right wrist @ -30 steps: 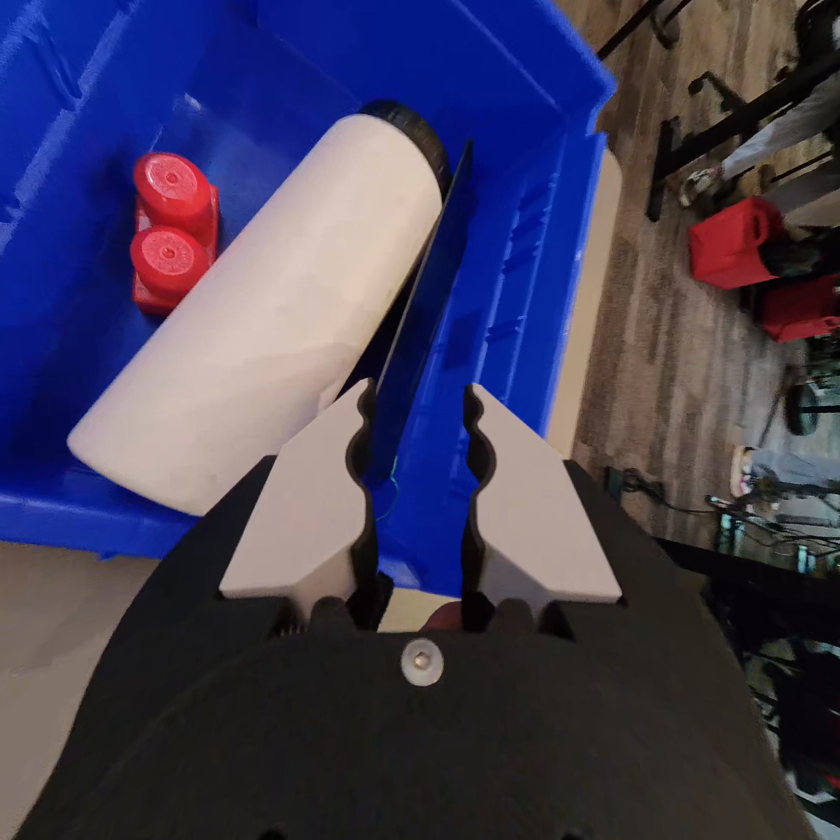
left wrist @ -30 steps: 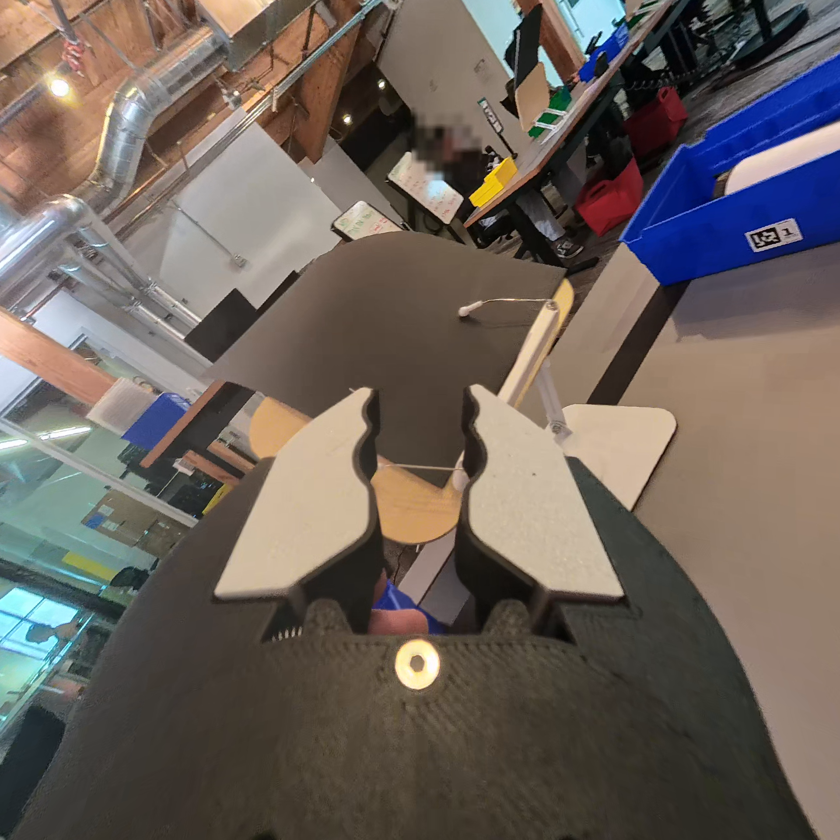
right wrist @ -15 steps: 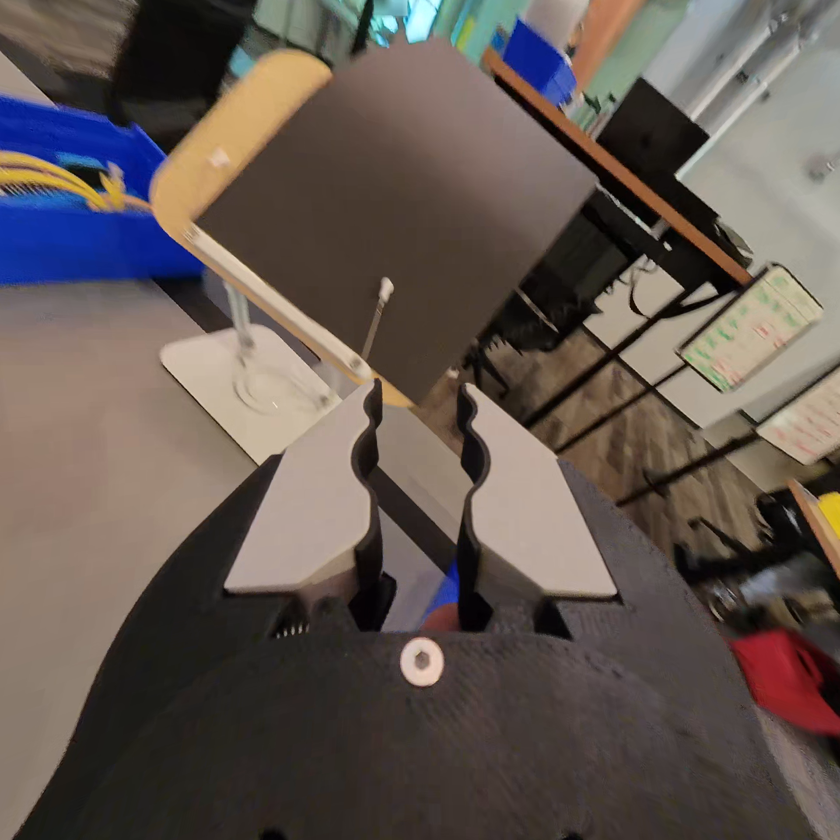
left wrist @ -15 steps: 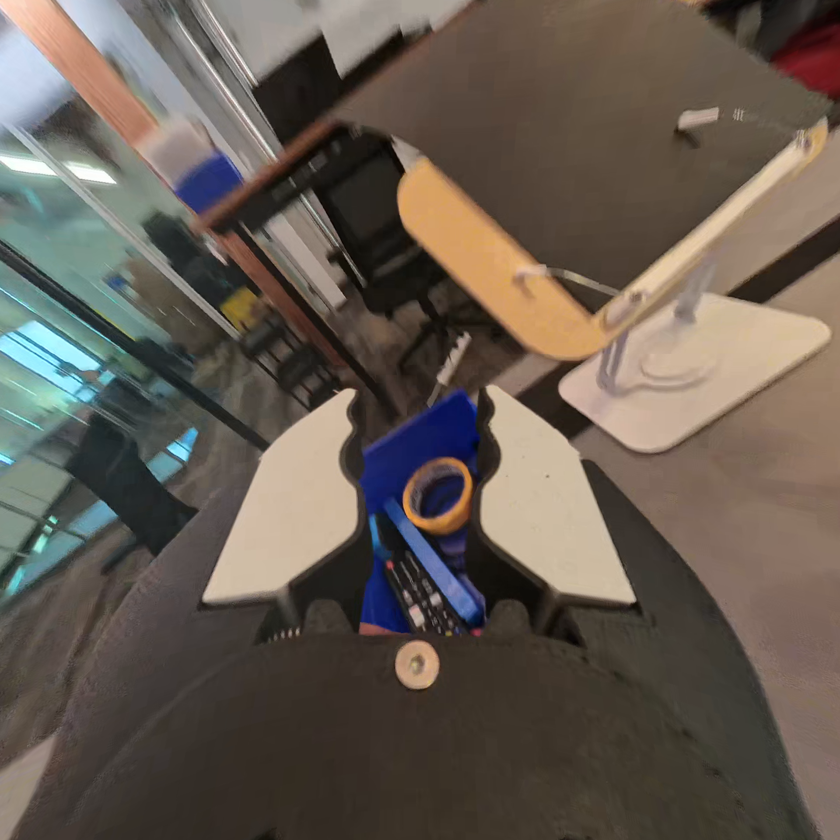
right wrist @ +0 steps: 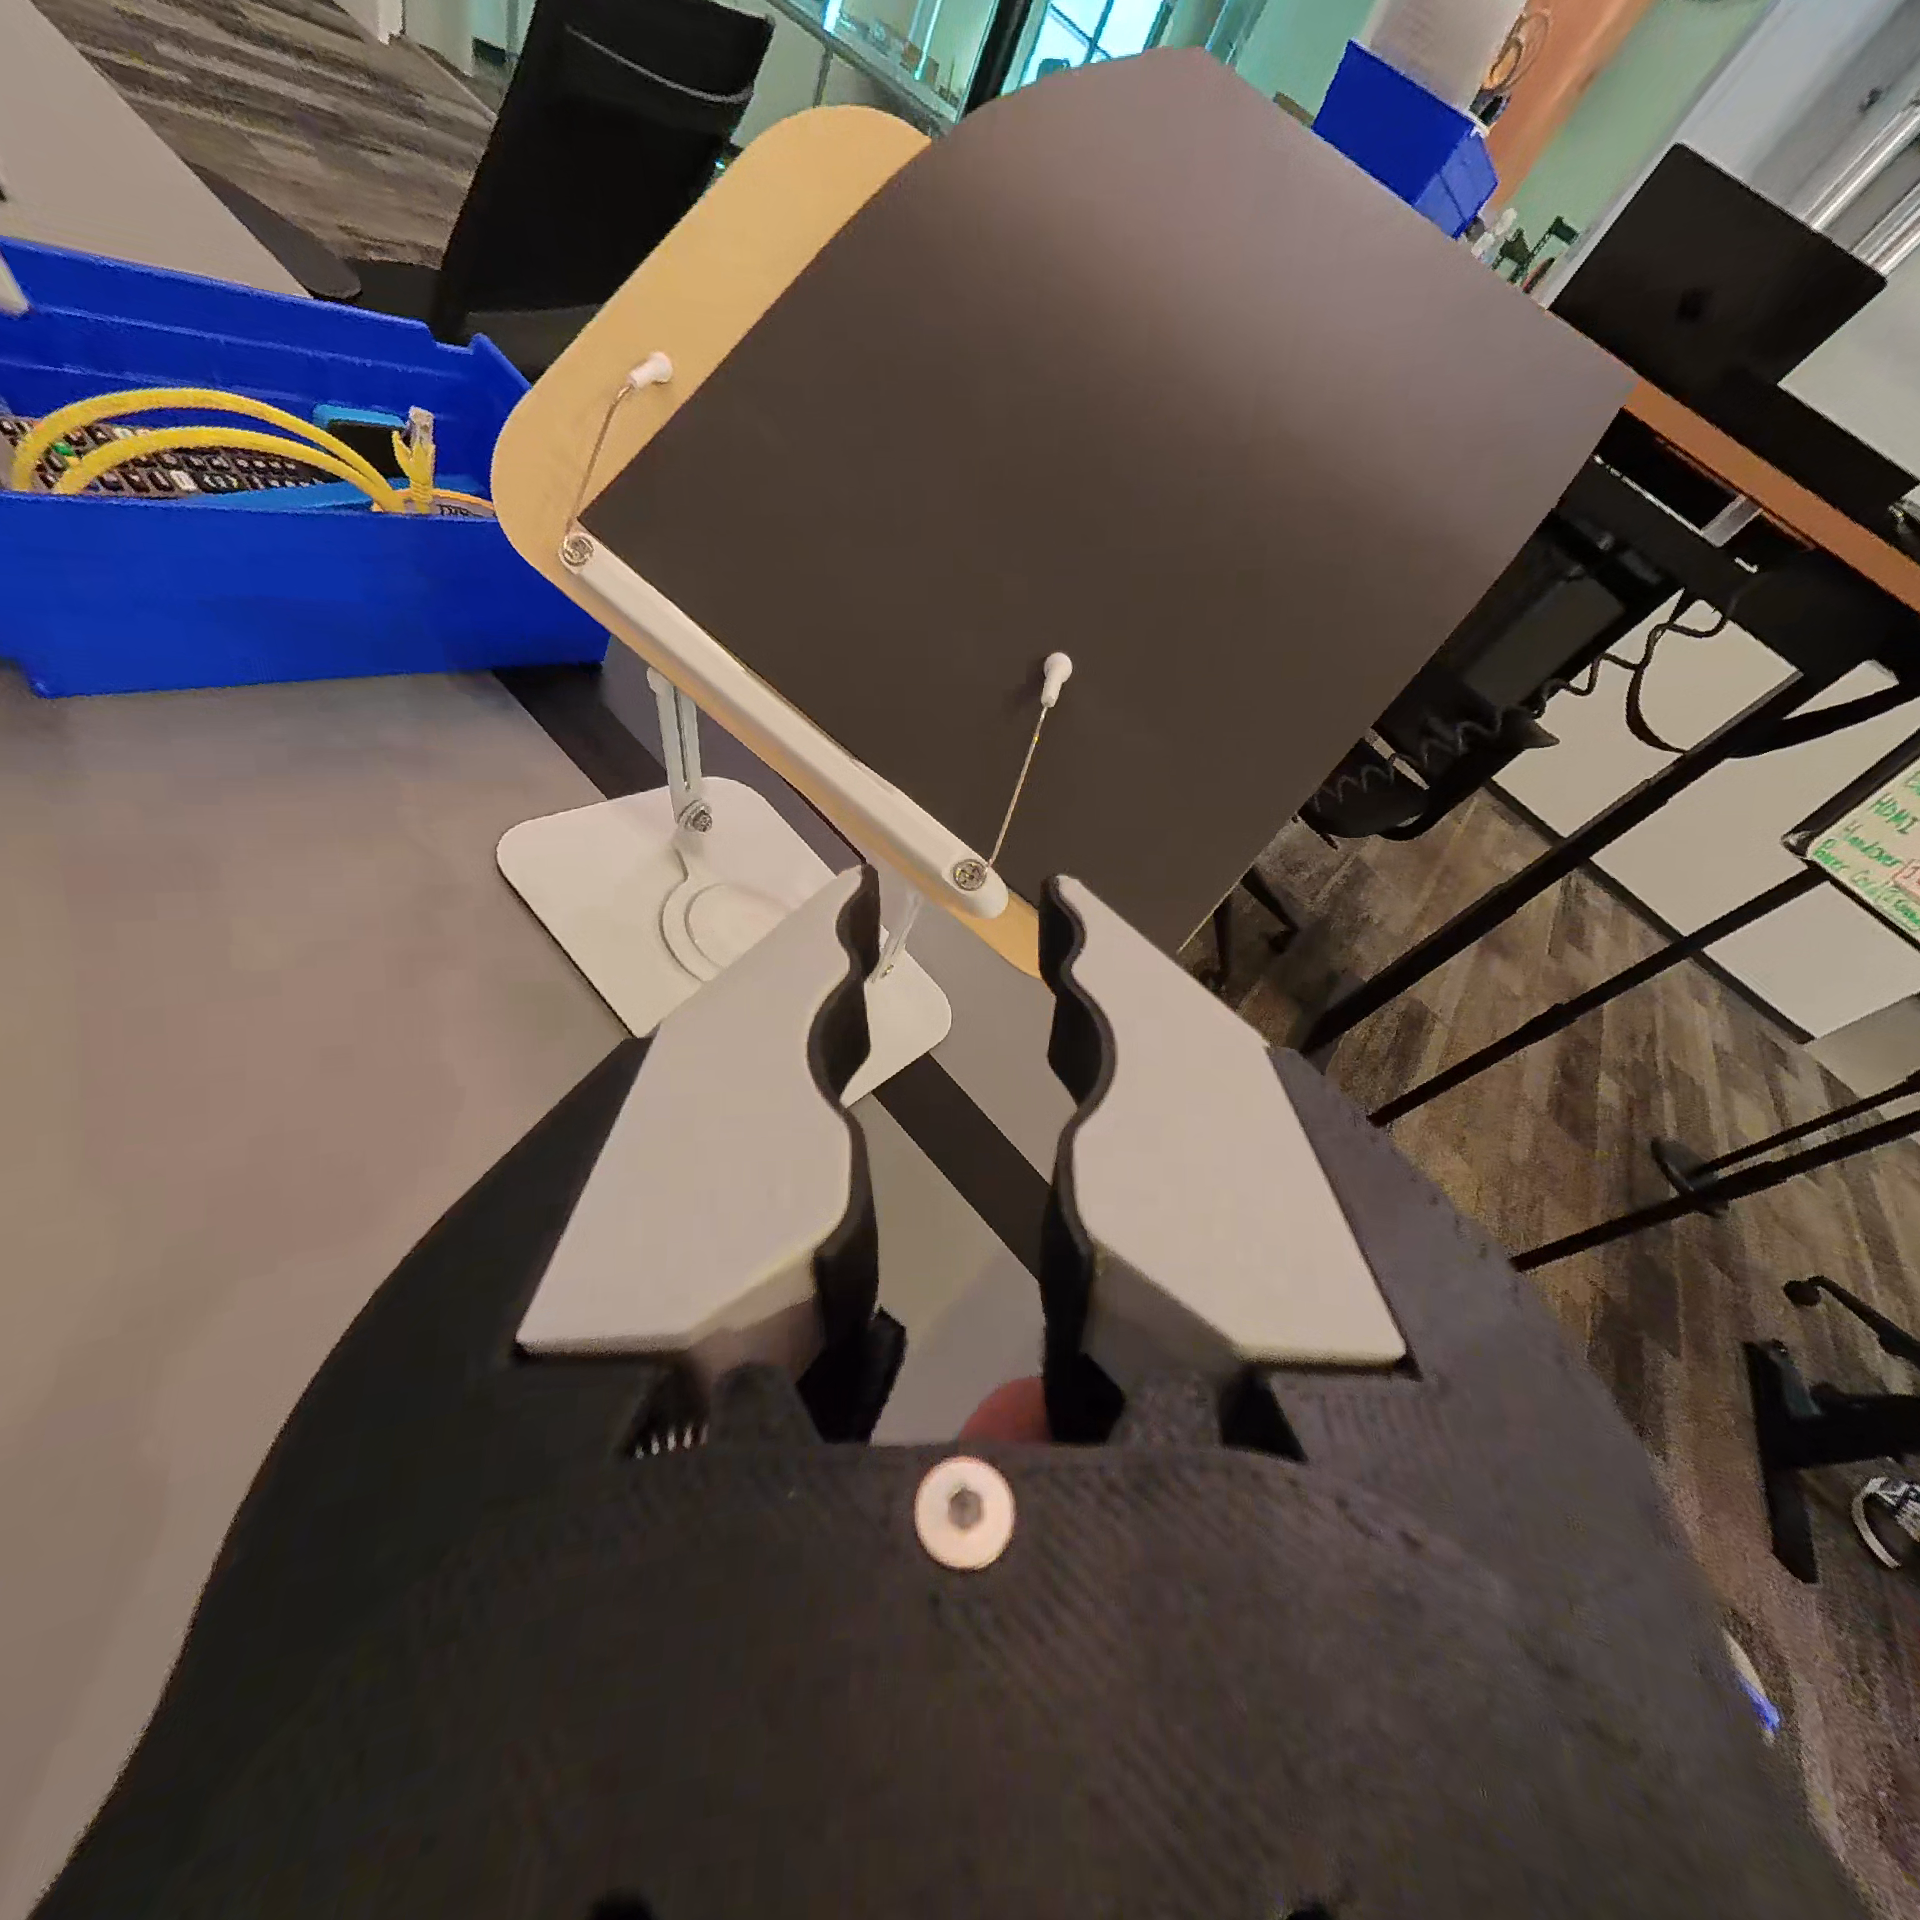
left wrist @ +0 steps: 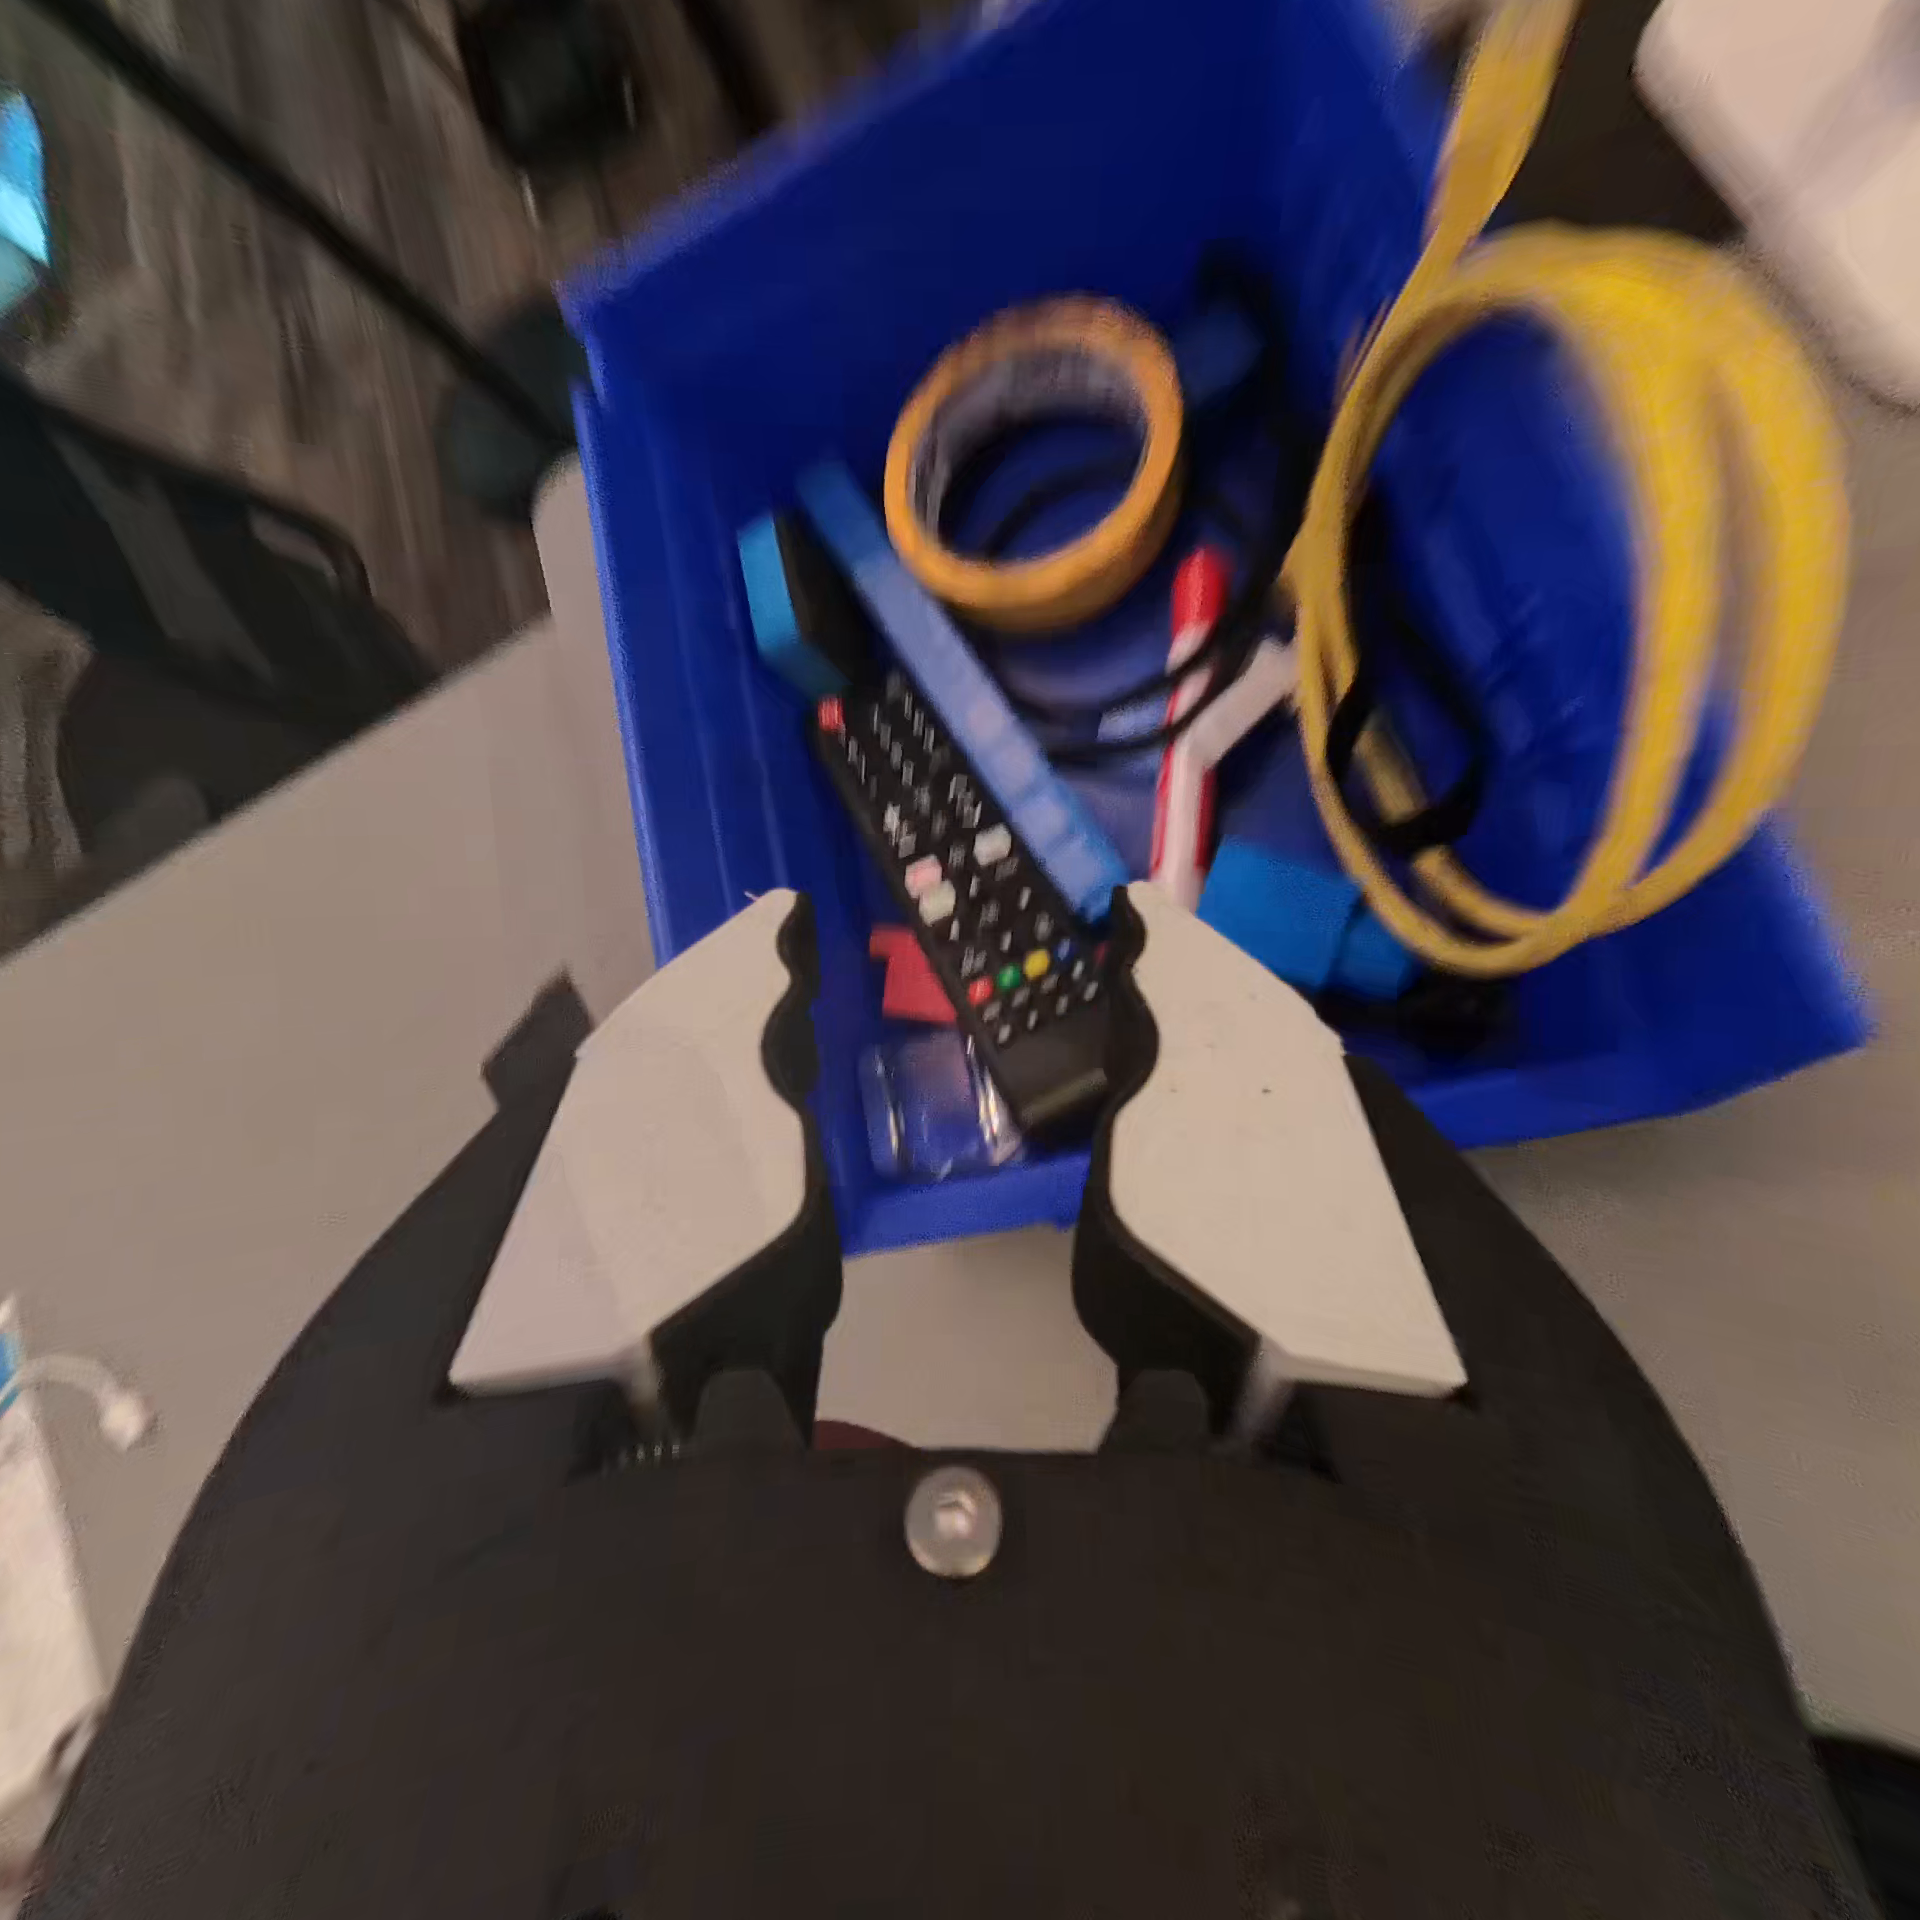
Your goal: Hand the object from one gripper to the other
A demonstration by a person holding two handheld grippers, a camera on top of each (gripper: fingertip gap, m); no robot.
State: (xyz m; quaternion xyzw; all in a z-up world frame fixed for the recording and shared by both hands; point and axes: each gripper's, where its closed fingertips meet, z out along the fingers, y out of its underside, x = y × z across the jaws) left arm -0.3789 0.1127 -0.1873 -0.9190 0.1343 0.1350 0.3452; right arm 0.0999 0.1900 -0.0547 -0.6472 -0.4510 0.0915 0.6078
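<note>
a whiteboard [right wrist: 1865, 868] at the right edge of the right wrist view carries handwritten lines in green marker with a little red; only its edge shows. the black remote [left wrist: 961, 883] in the blue bin [left wrist: 1714, 1049] has small white markings on its keys, blurred past reading in the left wrist view and too small in the right. beside the remote's near end, framed by the left claw [left wrist: 958, 904], is a red printed mark [left wrist: 902, 985] on something i cannot identify. the inside of the yellow tape roll [left wrist: 1034, 462] bears smeared print. nothing else legible.
</note>
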